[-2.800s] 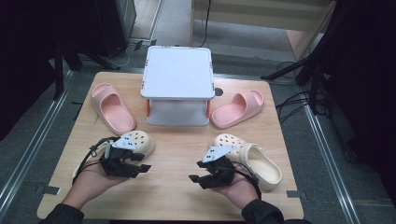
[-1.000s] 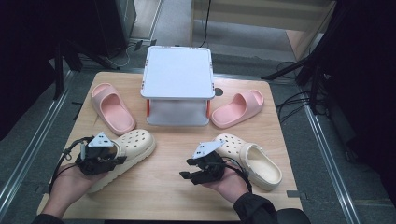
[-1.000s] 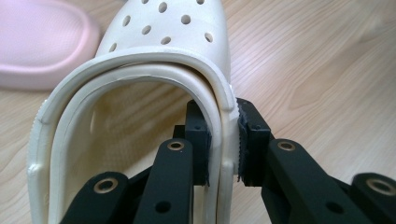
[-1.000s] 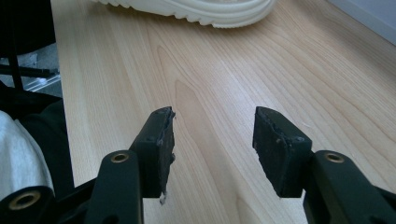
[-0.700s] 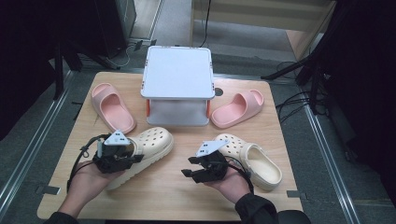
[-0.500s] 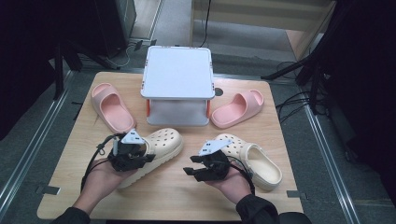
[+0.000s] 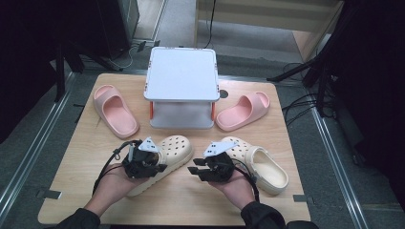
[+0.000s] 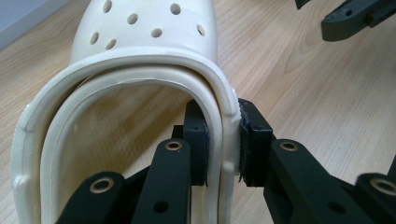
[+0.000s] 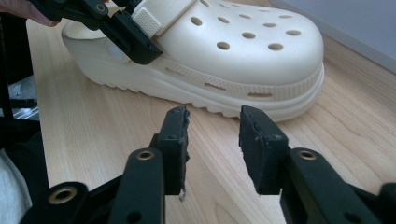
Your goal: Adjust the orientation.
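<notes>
A cream clog (image 7: 175, 151) lies on the wooden table (image 7: 296, 125), left of centre, toe toward the white box. My left gripper (image 7: 156, 168) is shut on it. In the left gripper view, one jaw sits inside and one outside the side rim of the clog (image 8: 140, 37), with the gripper (image 8: 223, 140) clamped on that wall. A second cream clog (image 7: 265, 167) lies at the right. My right gripper (image 7: 195, 167) hovers open between the two clogs, pointing left. In the right gripper view, its jaws (image 9: 214, 126) stand apart before the first clog (image 9: 243, 51).
A white box-like stand (image 7: 182, 78) sits at the back centre of the table. One pink slide (image 7: 114, 109) lies to its left and another (image 7: 241, 110) to its right. My left gripper (image 9: 126, 32) appears at the clog's heel in the right gripper view.
My left gripper has carried the left clog rightward from the table's left side toward the centre. The right gripper has stayed open and barely shifted.
</notes>
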Available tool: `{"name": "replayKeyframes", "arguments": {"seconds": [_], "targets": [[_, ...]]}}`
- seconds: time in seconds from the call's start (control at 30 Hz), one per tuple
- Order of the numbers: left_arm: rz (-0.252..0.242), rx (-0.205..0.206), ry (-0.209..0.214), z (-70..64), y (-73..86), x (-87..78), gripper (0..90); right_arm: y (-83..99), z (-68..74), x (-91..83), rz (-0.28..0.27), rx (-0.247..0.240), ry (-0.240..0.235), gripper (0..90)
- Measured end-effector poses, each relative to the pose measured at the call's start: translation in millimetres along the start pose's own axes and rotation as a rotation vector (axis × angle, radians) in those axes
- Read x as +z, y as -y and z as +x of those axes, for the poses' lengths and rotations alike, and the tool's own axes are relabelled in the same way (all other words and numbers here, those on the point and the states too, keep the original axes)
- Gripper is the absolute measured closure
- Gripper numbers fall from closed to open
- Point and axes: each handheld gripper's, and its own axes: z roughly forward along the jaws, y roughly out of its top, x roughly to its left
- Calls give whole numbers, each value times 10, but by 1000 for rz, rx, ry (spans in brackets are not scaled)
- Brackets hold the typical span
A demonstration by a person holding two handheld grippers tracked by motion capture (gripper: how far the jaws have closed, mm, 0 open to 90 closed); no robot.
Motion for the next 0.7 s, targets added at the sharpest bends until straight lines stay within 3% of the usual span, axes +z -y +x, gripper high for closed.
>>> {"name": "replayKeyframes", "arguments": {"seconds": [0.03,0.13,0.23,0.37,0.47,0.67,0.7], "targets": [[-4,-10,18,5,6,-25,682,-7,7,17,-4,-2,1,683],[13,-10,9,11,13,-83,664,-15,10,21,-10,7,4,716],[-35,-16,34,12,49,-289,658,-21,7,27,-10,28,0,766],[-45,-18,31,51,100,-406,670,-25,9,40,-9,39,-1,803],[-30,-44,48,142,135,-484,750,-32,18,65,-2,43,-5,830],[-41,-63,11,337,221,-572,854,-56,50,183,16,22,-7,850],[-35,-76,-3,426,264,-569,859,-70,58,240,19,24,-9,889]]}}
